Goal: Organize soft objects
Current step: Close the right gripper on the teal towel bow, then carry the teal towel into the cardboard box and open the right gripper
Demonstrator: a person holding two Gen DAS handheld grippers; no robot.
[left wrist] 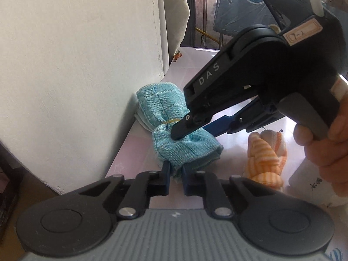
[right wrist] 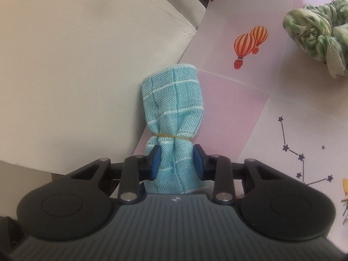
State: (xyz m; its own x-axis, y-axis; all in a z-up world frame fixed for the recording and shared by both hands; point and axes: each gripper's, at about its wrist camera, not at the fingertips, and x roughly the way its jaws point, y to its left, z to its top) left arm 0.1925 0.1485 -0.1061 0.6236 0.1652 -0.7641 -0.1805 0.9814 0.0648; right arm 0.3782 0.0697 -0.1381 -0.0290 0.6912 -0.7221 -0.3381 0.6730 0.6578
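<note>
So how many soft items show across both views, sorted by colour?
Blue: 1, the blue cloth, rolled and tied with a rubber band
Orange-striped: 1, the orange cloth
Green-and-white: 1, the green bundle
Total: 3

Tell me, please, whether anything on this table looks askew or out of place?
Nothing looks spilled or damaged. The blue cloth roll, cinched by a yellow rubber band, lies tight against the wall, with both grippers closed on it.
</note>
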